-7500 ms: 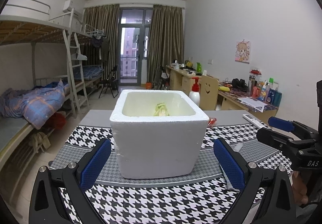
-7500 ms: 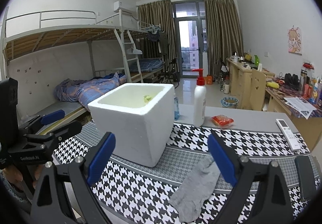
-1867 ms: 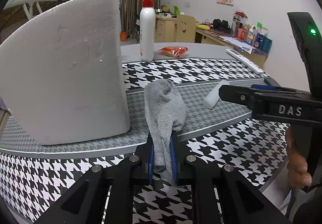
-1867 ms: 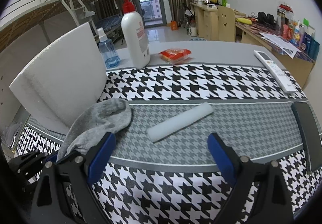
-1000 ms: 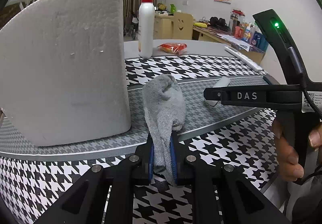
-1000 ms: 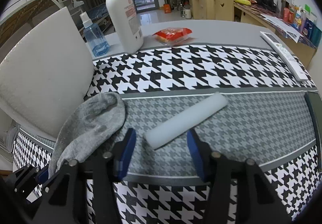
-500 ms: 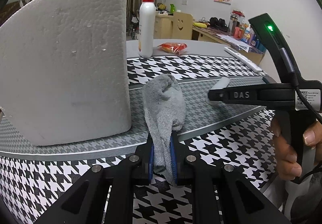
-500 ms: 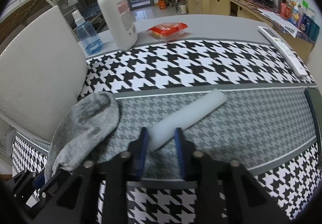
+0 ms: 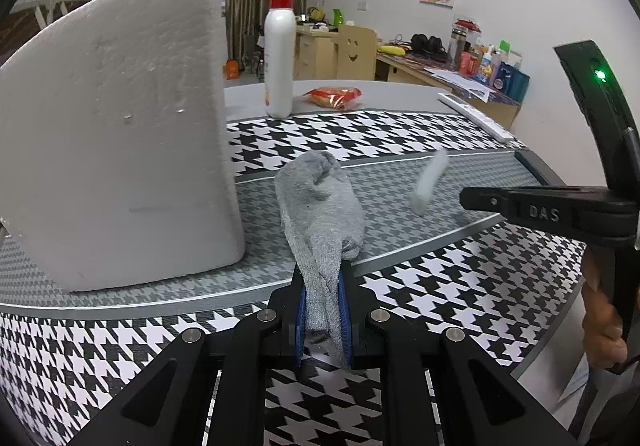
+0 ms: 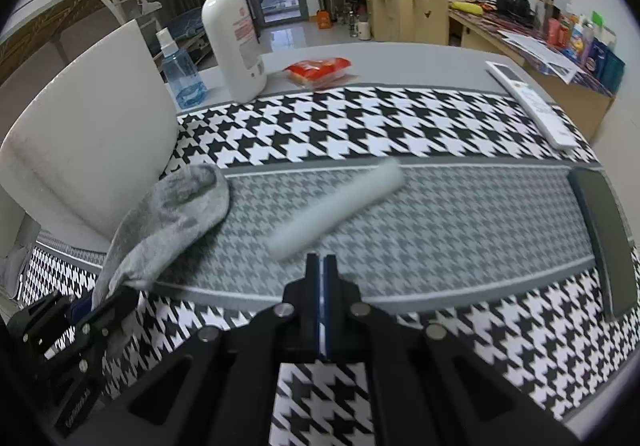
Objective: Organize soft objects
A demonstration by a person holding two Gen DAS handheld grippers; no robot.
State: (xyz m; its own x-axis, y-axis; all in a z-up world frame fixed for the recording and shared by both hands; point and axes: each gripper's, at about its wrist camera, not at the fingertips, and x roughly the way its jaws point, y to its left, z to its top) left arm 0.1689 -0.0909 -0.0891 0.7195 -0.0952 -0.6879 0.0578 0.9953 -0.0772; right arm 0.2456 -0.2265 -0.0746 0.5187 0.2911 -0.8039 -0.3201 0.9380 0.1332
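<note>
A second ago my right gripper (image 10: pixel 321 266) stood half spread around the near end of the white foam stick (image 10: pixel 338 201); now its blue pads are pressed flat together with nothing between them, and the stick lies blurred just beyond the tips, apart from them. From the left wrist view the stick (image 9: pixel 430 181) appears tilted and smeared, so I cannot tell whether it rests flat on the mat. My left gripper (image 9: pixel 323 310) has not changed: it stays pinched on the cuff end of the grey sock (image 9: pixel 320 205), whose toe end lies on the grey band of the houndstooth mat (image 10: pixel 400 125), just beside the white foam box (image 9: pixel 120 125).

Counting: one sock, one foam stick, one foam box, two grippers. On the far side of the table I see one white pump bottle (image 10: pixel 234 45) with a red top, one small blue spray bottle (image 10: pixel 182 73) beside it, one red snack packet (image 10: pixel 318 71), one white remote (image 10: pixel 532 101) and one dark phone (image 10: pixel 604 234) at the right edge of the mat.
</note>
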